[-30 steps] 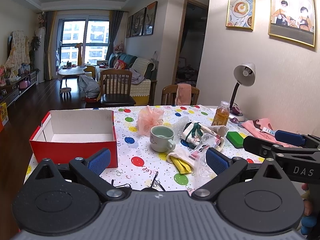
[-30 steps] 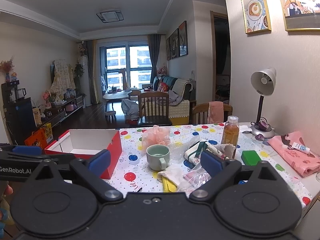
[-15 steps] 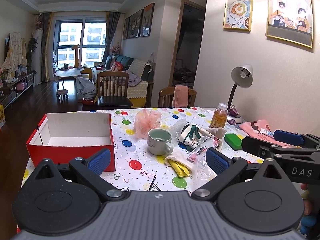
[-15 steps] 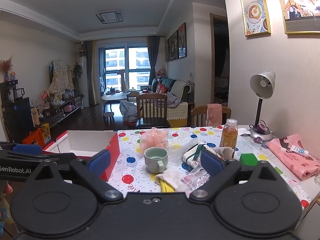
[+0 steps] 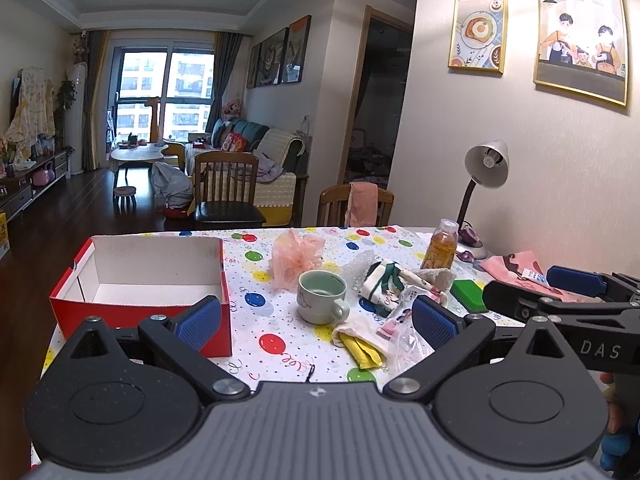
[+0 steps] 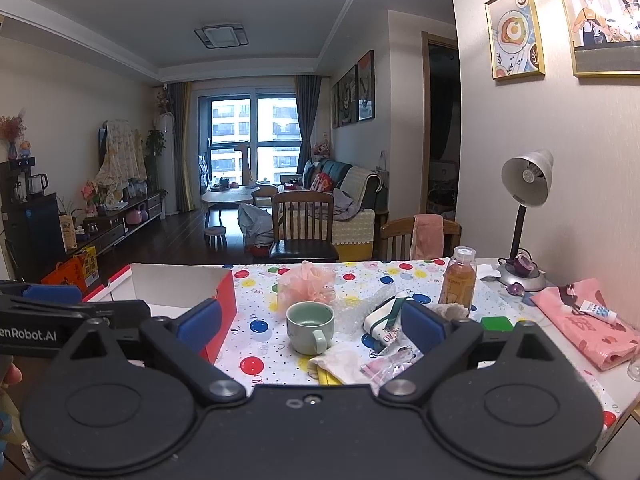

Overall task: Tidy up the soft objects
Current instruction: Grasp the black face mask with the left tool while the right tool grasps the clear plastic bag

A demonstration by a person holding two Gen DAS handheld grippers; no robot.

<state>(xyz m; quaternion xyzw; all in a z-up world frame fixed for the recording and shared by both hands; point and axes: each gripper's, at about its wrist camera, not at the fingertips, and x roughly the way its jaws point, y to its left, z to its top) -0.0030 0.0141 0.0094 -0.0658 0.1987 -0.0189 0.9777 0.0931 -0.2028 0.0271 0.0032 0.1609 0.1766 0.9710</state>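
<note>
A table under a white cloth printed with coloured balloons (image 5: 280, 320) fills the foreground. On its left side stands an open red cardboard box with a white inside (image 5: 148, 276), with nothing visible inside. The left gripper (image 5: 316, 320) and the right gripper (image 6: 310, 318) both hover above the table's near edge, each with its blue-padded fingers spread wide and holding nothing. A pink printed cloth (image 6: 588, 326) lies at the far right with a small white tube (image 6: 598, 311) on it. A peach mesh bath pouf (image 5: 294, 256) sits near the table's middle, just behind a pale green ceramic mug (image 5: 322, 296). Right of the mug lie a rolled white-and-green patterned cloth (image 5: 386, 284), crumpled bubble wrap (image 5: 358, 266) and a folded cream-and-yellow cloth (image 5: 360, 340) beside a clear plastic bag (image 5: 404, 348). An amber drink bottle (image 5: 440, 246), a grey desk lamp (image 5: 480, 176) and a green sponge block (image 5: 468, 294) stand farther right.
</note>
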